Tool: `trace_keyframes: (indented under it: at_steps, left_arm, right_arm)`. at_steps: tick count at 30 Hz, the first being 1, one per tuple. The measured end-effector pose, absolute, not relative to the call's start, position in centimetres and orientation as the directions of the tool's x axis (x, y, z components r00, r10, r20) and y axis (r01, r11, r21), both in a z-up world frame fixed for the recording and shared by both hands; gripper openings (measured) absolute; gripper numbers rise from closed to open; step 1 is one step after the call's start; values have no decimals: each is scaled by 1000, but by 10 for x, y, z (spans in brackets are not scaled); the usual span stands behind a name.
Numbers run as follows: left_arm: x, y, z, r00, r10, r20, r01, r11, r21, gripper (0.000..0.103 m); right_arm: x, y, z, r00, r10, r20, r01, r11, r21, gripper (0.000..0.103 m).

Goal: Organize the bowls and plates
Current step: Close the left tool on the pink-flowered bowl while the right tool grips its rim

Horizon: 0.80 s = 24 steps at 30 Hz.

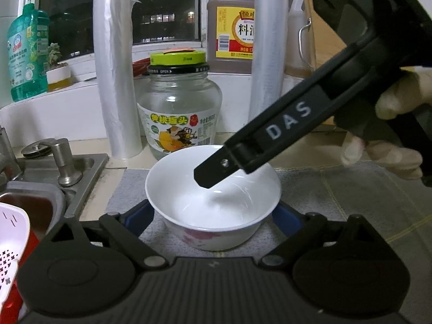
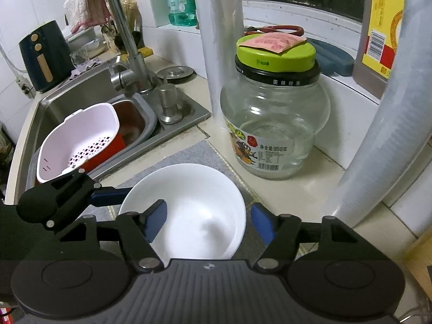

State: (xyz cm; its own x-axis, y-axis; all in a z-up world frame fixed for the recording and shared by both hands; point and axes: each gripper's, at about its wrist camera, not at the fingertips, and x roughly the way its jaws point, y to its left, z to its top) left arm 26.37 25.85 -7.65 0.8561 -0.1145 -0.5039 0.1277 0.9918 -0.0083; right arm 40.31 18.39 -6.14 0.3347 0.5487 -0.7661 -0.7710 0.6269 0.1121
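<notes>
A white bowl [image 1: 213, 202] with a red pattern on its outside stands on a grey mat [image 1: 351, 202]; it also shows in the right wrist view [image 2: 189, 210]. My left gripper [image 1: 213, 216] is open, its blue pads either side of the bowl's base. My right gripper [image 2: 208, 224] is open and reaches over the bowl from the right, one finger [image 2: 155, 222] inside the bowl and the other [image 2: 263, 222] outside its rim. That right gripper [image 1: 216, 170] shows in the left wrist view above the bowl.
A glass jar [image 1: 179, 108] with a green lid stands just behind the bowl. Two plastic-wrap rolls [image 1: 116, 75] and a brown sauce jug [image 1: 232, 21] stand at the back. The sink [image 2: 67, 108] with a pink colander [image 2: 78, 140] lies to the left.
</notes>
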Motion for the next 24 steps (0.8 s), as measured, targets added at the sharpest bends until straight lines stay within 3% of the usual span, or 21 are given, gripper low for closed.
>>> trace_keyframes:
  at_steps: [8, 24]
  left_arm:
    - [264, 259, -76, 855, -118, -504, 130, 991, -12, 93]
    - [260, 256, -71, 838, -119, -532, 142, 990, 1, 93]
  right_arm:
    - [409, 190, -66, 323, 552, -768, -774, 621, 121, 65]
    - [401, 188, -60, 321, 555, -768, -783, 612, 115, 64]
